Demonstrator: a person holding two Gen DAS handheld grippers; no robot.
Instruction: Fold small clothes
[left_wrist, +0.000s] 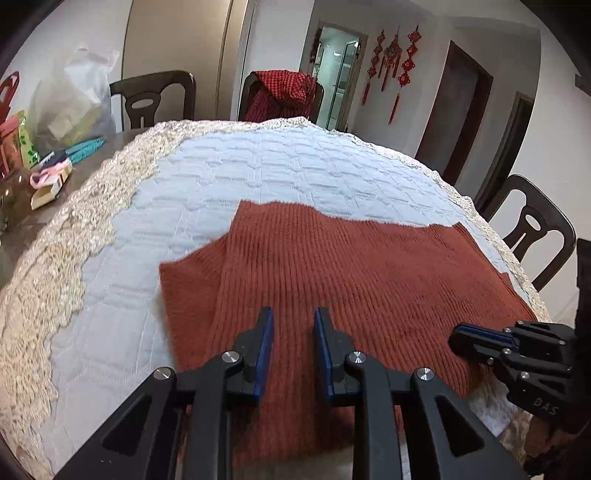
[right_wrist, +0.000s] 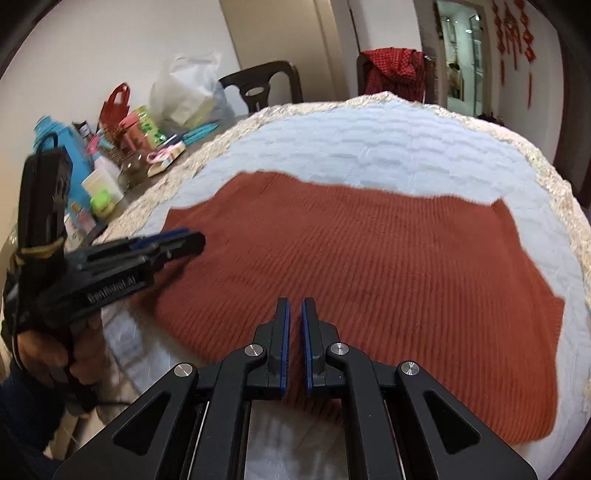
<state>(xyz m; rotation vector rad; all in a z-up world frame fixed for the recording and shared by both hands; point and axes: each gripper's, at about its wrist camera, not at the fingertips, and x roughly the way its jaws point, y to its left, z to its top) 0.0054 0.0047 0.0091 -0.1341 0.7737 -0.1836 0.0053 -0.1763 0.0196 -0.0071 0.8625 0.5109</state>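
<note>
A rust-red ribbed knit garment (left_wrist: 351, 266) (right_wrist: 369, 258) lies flat on a pale blue quilted cover (left_wrist: 258, 166) (right_wrist: 369, 147) over the table. Its left part is folded over, leaving a lower layer (left_wrist: 188, 280) sticking out. My left gripper (left_wrist: 293, 314) hovers over the near left part of the knit, jaws a narrow gap apart with nothing between them. In the right wrist view the left gripper (right_wrist: 197, 238) comes in from the side, held by a hand (right_wrist: 48, 354). My right gripper (right_wrist: 295, 302) (left_wrist: 458, 336) is shut and empty above the garment's near edge.
The cover has a cream lace border (left_wrist: 74, 236) (right_wrist: 554, 192). Clutter stands at the table's left: a plastic bag (right_wrist: 184, 96), bottles, boxes and a blue jug (right_wrist: 62, 147). Dark chairs (left_wrist: 155, 96) (left_wrist: 535, 229) ring the table. One chair carries a red checked cloth (left_wrist: 284, 92).
</note>
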